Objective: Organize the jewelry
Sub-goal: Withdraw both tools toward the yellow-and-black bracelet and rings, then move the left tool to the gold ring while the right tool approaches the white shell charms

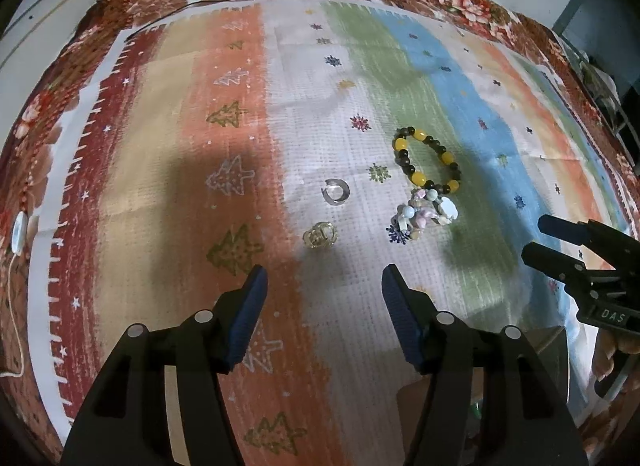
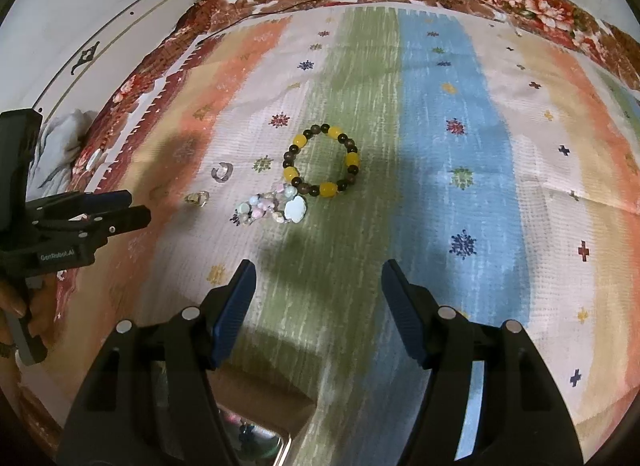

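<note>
While both grippers hover above the striped cloth with nothing between their fingers, the task stands at its opening step: no piece of jewelry is yet lifted. The left gripper has its jaws spread wide and aims toward the two small pieces lying well in from the cloth's edges: a silver open ring and, just nearer to the gripper, a pale gold ring. The right gripper, likewise spread wide and empty, faces a yellow-and-dark beaded bracelet lying flat as a closed loop on the green stripe; a pastel charm bracelet lies bunched and appears to touch the beaded loop at its near left side. At the near edge of the cloth, below the right gripper, a box with a reflective interior is partly visible; it is probably the destination, though its contents cannot be made out. The next move calls for lowering one gripper over a single piece and closing narrowly. The rings, being thin and flat on soft fabric, will likely demand a precise, low pinch.
</note>
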A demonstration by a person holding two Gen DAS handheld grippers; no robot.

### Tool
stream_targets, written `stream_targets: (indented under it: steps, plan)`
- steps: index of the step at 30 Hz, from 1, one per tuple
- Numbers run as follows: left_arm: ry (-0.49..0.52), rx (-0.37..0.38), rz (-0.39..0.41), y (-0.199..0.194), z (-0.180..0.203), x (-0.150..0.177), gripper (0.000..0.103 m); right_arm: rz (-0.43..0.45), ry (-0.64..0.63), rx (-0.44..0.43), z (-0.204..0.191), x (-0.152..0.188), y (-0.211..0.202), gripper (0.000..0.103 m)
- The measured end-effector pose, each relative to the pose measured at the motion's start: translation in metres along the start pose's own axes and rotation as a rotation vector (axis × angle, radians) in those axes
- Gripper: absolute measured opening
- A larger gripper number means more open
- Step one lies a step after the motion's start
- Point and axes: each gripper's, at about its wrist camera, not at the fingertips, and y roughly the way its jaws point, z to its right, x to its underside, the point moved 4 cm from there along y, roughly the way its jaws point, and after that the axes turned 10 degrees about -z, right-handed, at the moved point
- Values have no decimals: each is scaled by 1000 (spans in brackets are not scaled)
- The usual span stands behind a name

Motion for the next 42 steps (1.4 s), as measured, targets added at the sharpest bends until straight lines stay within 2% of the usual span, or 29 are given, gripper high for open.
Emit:
stream_targets:
  steps: [7,15,26,30,38,42]
  plan:
    - [8,-14,-33,18,-3,-9,60,-27,13,-18,1,-13,16,65]
    - [26,-35,-61,35,-5,-18,57,-67,82,-128,7,-24,30,65]
    - [56,-51,-67,51,-3,-30,57,-103,83,-80,9,-36,51,65]
    - [58,-59,-62,57,-4,-35,51,-108,87,-83,10,-42,56,65]
    - [81,-90,-63,62,-4,-36,50,-120,99,-61,11,-51,63,65]
    - [72,-90,-60,62,-5,-36,46,-140,84,-64,11,-53,66,66]
